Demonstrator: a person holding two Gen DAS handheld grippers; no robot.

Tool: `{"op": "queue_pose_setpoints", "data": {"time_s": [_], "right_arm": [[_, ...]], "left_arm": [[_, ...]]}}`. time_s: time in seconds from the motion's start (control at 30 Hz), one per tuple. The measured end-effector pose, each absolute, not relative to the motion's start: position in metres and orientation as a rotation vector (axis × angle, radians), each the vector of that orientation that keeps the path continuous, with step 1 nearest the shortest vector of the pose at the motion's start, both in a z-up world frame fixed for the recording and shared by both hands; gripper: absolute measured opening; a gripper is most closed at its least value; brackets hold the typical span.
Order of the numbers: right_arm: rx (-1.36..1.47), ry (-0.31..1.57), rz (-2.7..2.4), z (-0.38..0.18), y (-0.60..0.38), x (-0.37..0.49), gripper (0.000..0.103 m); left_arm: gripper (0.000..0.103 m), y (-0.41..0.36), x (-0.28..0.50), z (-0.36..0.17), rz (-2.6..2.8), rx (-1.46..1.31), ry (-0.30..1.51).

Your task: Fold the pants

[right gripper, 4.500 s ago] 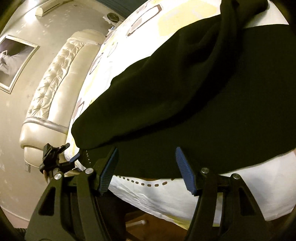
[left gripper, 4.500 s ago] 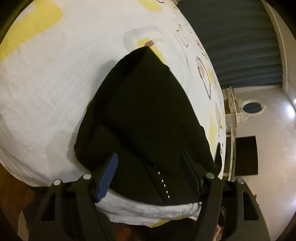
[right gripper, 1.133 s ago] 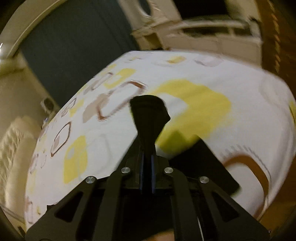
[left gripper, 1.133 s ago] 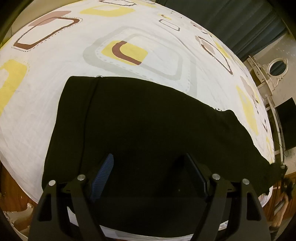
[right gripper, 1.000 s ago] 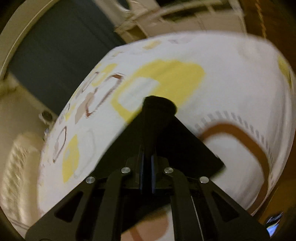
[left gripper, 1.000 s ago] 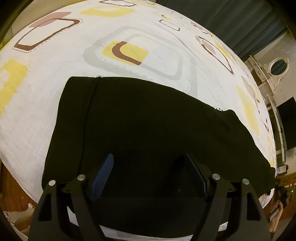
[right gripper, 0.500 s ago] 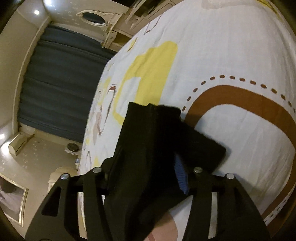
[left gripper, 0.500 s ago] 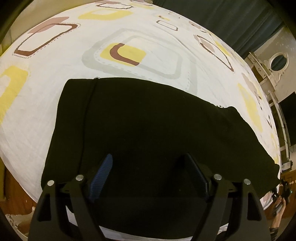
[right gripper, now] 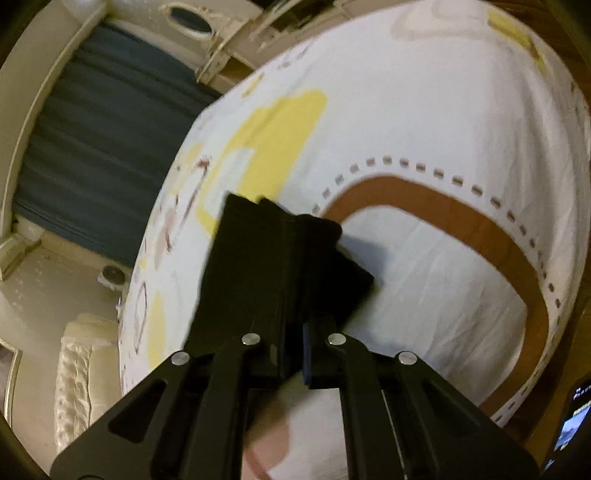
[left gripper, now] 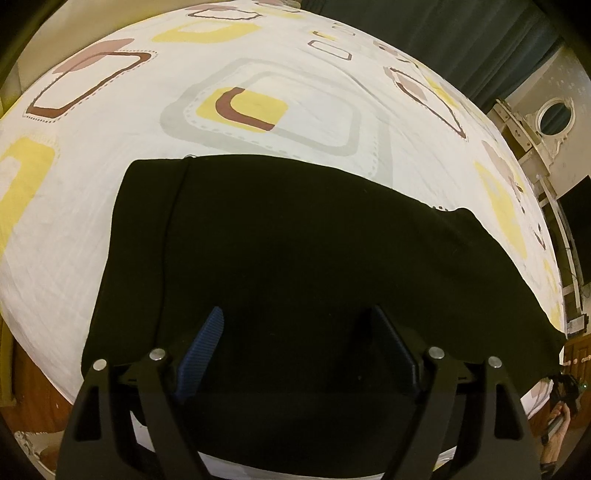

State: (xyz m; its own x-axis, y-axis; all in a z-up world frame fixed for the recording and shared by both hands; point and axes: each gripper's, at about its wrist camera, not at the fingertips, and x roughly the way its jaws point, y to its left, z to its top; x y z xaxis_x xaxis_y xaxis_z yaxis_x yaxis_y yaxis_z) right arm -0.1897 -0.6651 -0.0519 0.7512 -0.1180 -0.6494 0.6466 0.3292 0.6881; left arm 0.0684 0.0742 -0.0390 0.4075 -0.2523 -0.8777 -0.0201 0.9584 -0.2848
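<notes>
While L gripper gapes, black pants flat (bedsheet), R gripper pinching hem.

In my left view the pants lie flat on the bed, filling the lower middle of the frame. My left tool sits over their near edge, the curtain beyond at upper right.

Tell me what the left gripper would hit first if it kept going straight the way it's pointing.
Most likely the black pants. The left gripper has open jaws aimed at the cloth spread flat on the patterned bedsheet, and nothing else shows in that line. Depth is uncertain.
</notes>
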Motion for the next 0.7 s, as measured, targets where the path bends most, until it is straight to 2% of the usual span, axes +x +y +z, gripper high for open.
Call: {"op": "queue_pose_setpoints", "data": {"time_s": [0.03,0.1,0.13,0.17,0.23,0.37,0.63,0.67,0.7], "right_arm": [[1.124,0.559,-0.525,-0.052,-0.666,-0.189,0.007],[1.099,0.571,-0.515,-0.045,-0.668,-0.193,0.016],[1.090,0.574,-0.511,-0.039,-0.670,-0.195,0.023],[1.074,0.568,-0.513,-0.030,-0.673,-0.201,0.036],[1.049,0.550,-0.517,-0.018,-0.685,-0.209,0.054],[1.057,0.567,-0.462,-0.018,-0.724,-0.204,0.056],[0.946,0.836,-0.244,-0.044,-0.734,-0.137,0.056],[0.916,0.874,-0.253,-0.043,-0.730,-0.131,0.039],[0.905,0.902,-0.256,-0.043,-0.727,-0.128,0.031]], "left_arm": [[0.082,0.074,0.068,-0.039,-0.149,-0.266,1.145],[0.082,0.074,0.068,-0.039,-0.149,-0.264,1.144],[0.082,0.074,0.068,-0.039,-0.149,-0.263,1.143],[0.082,0.074,0.068,-0.039,-0.149,-0.262,1.143],[0.083,0.073,0.069,-0.039,-0.148,-0.260,1.143],[0.084,0.073,0.069,-0.039,-0.145,-0.264,1.137],[0.084,0.070,0.067,-0.039,-0.135,-0.260,1.132],[0.084,0.069,0.068,-0.039,-0.133,-0.258,1.132],[0.085,0.069,0.069,-0.039,-0.130,-0.254,1.132]]}}
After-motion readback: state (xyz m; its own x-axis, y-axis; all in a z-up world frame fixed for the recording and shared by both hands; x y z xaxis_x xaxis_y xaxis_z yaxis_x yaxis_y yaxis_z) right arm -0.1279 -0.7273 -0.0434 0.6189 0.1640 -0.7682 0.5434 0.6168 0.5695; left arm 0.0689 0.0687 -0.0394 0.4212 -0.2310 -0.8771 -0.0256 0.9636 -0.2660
